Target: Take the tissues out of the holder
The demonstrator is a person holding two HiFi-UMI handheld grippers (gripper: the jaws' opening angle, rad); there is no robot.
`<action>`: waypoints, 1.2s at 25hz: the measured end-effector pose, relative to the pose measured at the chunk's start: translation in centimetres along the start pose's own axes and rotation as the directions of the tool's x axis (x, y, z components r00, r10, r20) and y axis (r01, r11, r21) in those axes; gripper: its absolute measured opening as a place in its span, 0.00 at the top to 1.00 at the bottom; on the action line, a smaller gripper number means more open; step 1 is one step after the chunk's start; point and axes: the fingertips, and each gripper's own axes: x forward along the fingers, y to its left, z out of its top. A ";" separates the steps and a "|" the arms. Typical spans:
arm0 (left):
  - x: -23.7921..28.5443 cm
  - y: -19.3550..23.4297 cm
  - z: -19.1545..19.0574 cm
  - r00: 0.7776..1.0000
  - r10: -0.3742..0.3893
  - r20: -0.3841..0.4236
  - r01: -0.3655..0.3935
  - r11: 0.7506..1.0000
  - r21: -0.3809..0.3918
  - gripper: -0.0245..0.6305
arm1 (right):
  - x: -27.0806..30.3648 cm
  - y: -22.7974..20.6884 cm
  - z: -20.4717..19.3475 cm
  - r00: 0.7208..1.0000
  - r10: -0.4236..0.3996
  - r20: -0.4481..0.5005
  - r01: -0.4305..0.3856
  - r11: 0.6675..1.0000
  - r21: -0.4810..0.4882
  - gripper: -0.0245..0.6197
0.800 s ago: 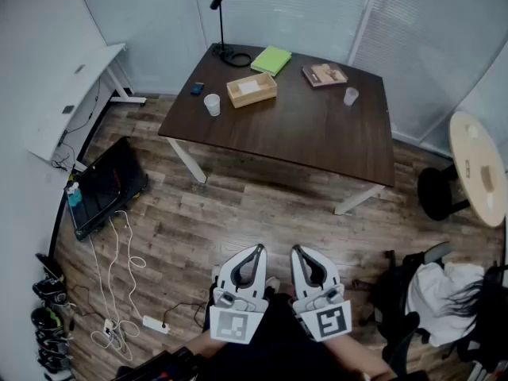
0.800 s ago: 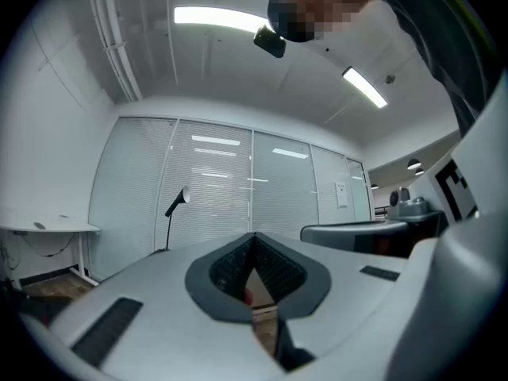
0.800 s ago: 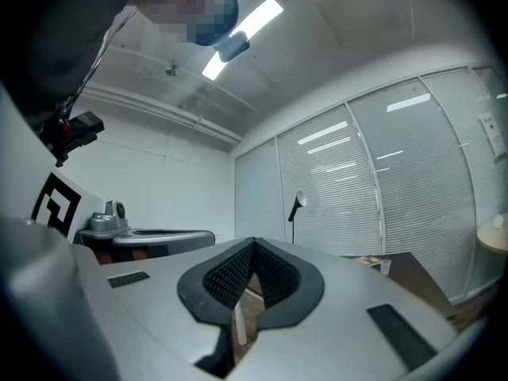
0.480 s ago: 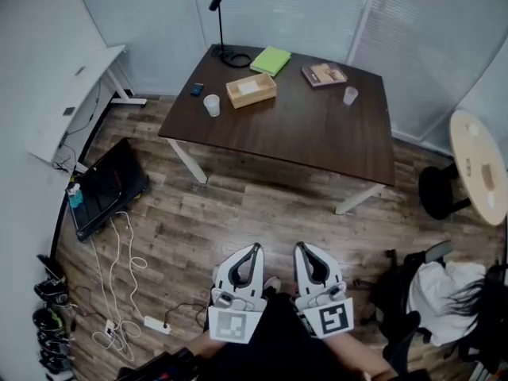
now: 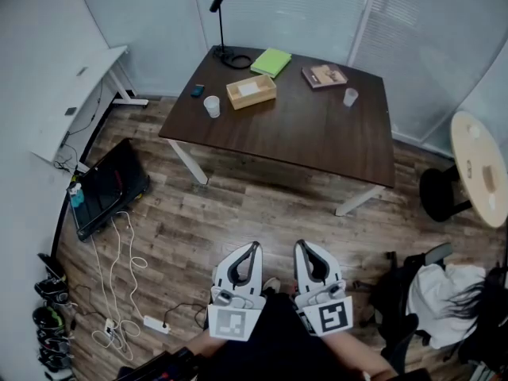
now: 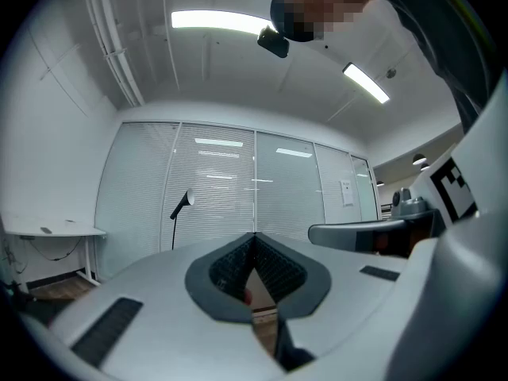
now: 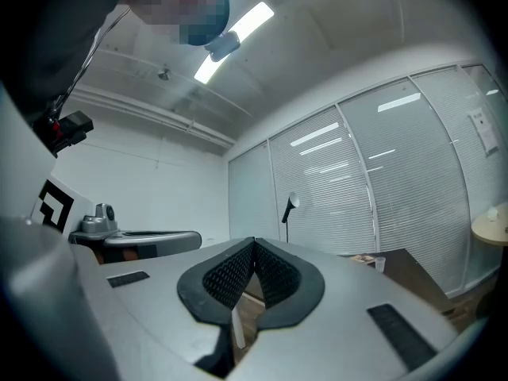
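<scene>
two grippers are held low and close to the person's body, at the bottom of the head view, over the wooden floor (image 5: 238,205). the left gripper (image 5: 255,247) and the right gripper (image 5: 300,244) stand side by side, near each other but not touching, and both point forward to the dark brown table (image 5: 317,141), which is well apart from them. in the left gripper view the two jaws are pressed together at the tips and nothing is between them. in the right gripper view it is the same: the jaws are clenched on themselves and empty. each gripper shows its marker cube, the left one (image 5: 232,324) and the right one (image 5: 332,318), near the person's dark clothes.

the wooden tissue holder (image 5: 251,90) stands on the far left part of the table, and the white tissues (image 5: 249,87) lie inside it. just beside the holder, to the left, is a translucent cup (image 5: 212,105), and a dark phone (image 5: 197,89) lies near the table edge. behind the holder is a green notebook (image 5: 271,59), and a black desk lamp (image 5: 225,14) stands at the far left corner. a book (image 5: 324,75) and a small clear cup (image 5: 351,96) are more to the right.

at the left wall is a white desk (image 5: 75,94), and on the floor lie a white power strip (image 5: 155,325) with cables. at the right edge a light round table (image 5: 479,165) is partly seen.
</scene>
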 end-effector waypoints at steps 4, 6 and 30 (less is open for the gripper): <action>0.1 -0.3 0.2 1.000 0.009 0.012 -0.009 1.000 0.002 0.96 | -0.3 -0.3 -0.1 1.000 0.005 0.000 -0.005 1.000 0.001 0.95; 0.1 -0.6 0.1 1.000 0.012 0.005 -0.012 1.000 0.012 0.96 | -0.4 -0.5 -0.1 1.000 0.007 0.000 -0.007 1.000 0.005 0.95; 11.1 7.8 1.7 0.988 0.084 0.126 -0.077 0.995 -0.057 0.96 | 6.9 -10.3 -0.7 0.993 -0.116 -0.032 0.115 0.993 -0.035 0.95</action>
